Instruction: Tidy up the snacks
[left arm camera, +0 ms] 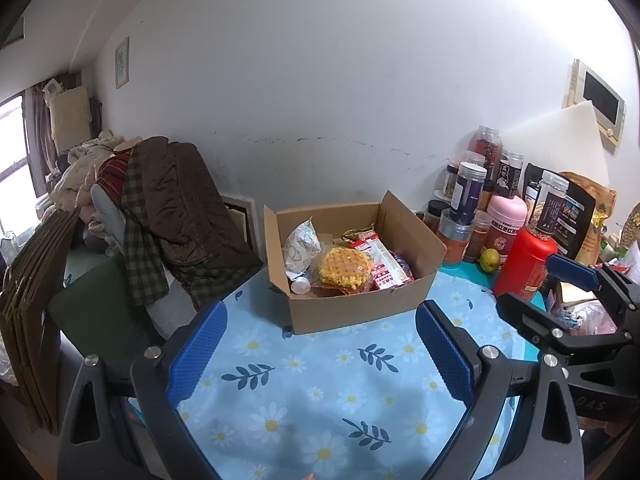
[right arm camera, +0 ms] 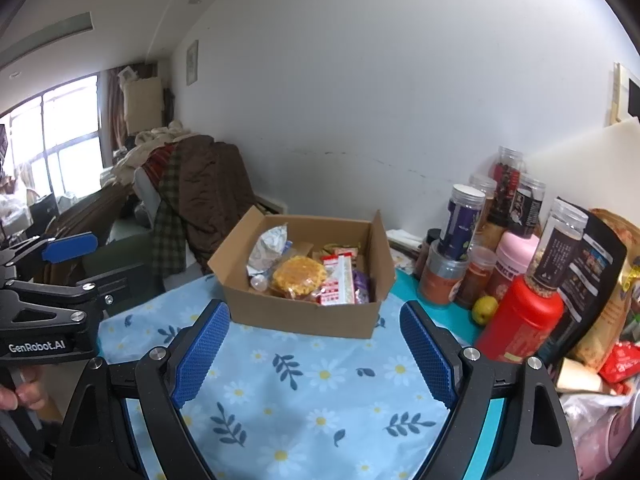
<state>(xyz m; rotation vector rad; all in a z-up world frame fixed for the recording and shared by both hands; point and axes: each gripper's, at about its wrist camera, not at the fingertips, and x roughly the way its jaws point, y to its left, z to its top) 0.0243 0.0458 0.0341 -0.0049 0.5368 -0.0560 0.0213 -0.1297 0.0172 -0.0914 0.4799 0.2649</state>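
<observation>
1. A white, scuffed wall backs a table covered by a light-blue daisy-print cloth (left arm camera: 320, 380); a window and a heap of clothes under a brown quilted jacket (left arm camera: 188, 208) fill the 9 o'clock side of the left wrist view.
2. An open cardboard box (left arm camera: 352, 304) stands on the cloth at about 12 o'clock from both cameras, its flaps up.
3. Inside the box lie the snacks: a white printed pouch (left arm camera: 300, 250) at its 9 o'clock end, a round yellow crispy cake in clear wrap (left arm camera: 344, 268) in the middle, a red-and-white packet (left arm camera: 386, 264) beside it toward 3 o'clock, and a small bottle (left arm camera: 300, 286) in the near corner.
4. At 2 o'clock of the box a crowd of clear-lidded jars (right arm camera: 460, 220), a pink canister (right arm camera: 516, 260), a red canister (right arm camera: 520, 320), a yellow-green fruit (right arm camera: 485, 309) and black and tan bags (right arm camera: 592, 280) stands against the wall, close to the box's right flap.
5. The left gripper (left arm camera: 320, 344) hovers over bare cloth just short of the box, its blue pads spread wide with nothing between them.
6. The right gripper (right arm camera: 316, 348) sits likewise before the box, pads wide apart and holding nothing.
7. Each gripper shows at the other view's edge, near but apart; a hand (right arm camera: 22, 394) grips the left one's handle.
</observation>
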